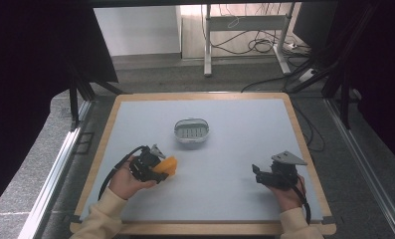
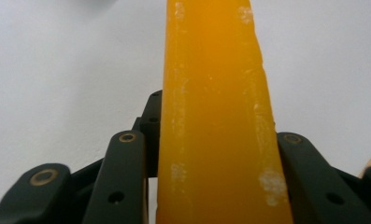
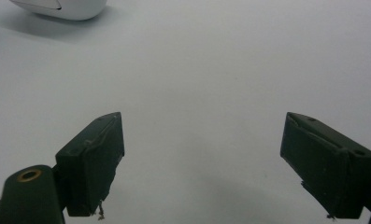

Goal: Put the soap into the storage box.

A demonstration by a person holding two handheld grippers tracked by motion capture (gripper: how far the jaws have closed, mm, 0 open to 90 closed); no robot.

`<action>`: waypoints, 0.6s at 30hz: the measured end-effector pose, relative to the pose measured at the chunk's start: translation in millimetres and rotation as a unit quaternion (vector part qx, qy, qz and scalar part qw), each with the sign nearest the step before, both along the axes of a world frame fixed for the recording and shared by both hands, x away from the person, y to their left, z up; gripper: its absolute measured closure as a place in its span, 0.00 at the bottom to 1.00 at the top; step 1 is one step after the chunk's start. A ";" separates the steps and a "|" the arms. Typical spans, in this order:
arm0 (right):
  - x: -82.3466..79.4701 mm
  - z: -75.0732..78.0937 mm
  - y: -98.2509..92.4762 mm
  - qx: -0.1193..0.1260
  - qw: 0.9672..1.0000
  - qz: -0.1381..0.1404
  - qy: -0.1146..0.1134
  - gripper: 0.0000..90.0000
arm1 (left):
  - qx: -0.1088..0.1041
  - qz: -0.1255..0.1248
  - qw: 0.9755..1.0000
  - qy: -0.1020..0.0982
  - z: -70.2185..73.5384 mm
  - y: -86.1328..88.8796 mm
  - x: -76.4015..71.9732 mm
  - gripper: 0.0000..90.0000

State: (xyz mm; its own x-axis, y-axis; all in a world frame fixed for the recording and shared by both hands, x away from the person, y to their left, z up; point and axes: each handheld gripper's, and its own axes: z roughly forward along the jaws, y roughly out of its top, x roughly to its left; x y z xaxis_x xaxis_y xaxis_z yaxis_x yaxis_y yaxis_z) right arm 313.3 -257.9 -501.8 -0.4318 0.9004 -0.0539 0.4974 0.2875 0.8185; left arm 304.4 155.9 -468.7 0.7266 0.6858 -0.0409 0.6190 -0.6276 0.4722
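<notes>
The left gripper (image 1: 161, 168) is clamped on an orange block (image 1: 167, 165), its two black jaws pressing the block's flanks; in the left gripper view the orange block (image 2: 218, 116) runs up the middle of the frame as a tall, waxy slab with pale scuffs on its face, and a jaw hugs each side of it. In the high view the block sticks out of the gripper toward the middle of the table, over the left half of the surface and nearer the near edge than the far one; whether it rests on the surface or hangs just above it cannot be told. The person's left hand (image 1: 128, 180) wraps the gripper's body from below, a cream sleeve behind it, and a black cable loops off toward the left edge. The right gripper (image 1: 257, 173) stands with its jaws wide apart and nothing between them; in the right gripper view only bare grey surface lies between its jaws. It sits near the right edge, well apart from the block, with its grey three-cornered plate (image 1: 288, 158) on top. A small white basket (image 1: 191, 130) with a slotted floor stands near the centre of the table (image 1: 245, 119), beyond the block and a little to its right, not touching it.
</notes>
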 end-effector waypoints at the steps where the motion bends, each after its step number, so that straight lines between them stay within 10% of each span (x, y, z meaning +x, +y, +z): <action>1: 0.0 0.0 0.0 0.000 1.000 0.000 0.000 0.16 | -0.001 0.001 1.000 -0.001 0.6 1.2 -0.1 0.68; 18: -0.1 -0.3 0.3 0.001 1.000 0.001 0.002 0.16 | -0.011 0.003 1.000 -0.004 3.3 9.6 1.0 0.68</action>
State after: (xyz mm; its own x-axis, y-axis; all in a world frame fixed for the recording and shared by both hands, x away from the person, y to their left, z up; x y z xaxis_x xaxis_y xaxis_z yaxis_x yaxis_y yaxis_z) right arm 313.2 -257.6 -502.1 -0.4332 0.8998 -0.0513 0.4995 0.2870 0.8174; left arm 305.4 165.5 -465.4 0.7228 0.6893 -0.0495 0.6188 -0.6136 0.4905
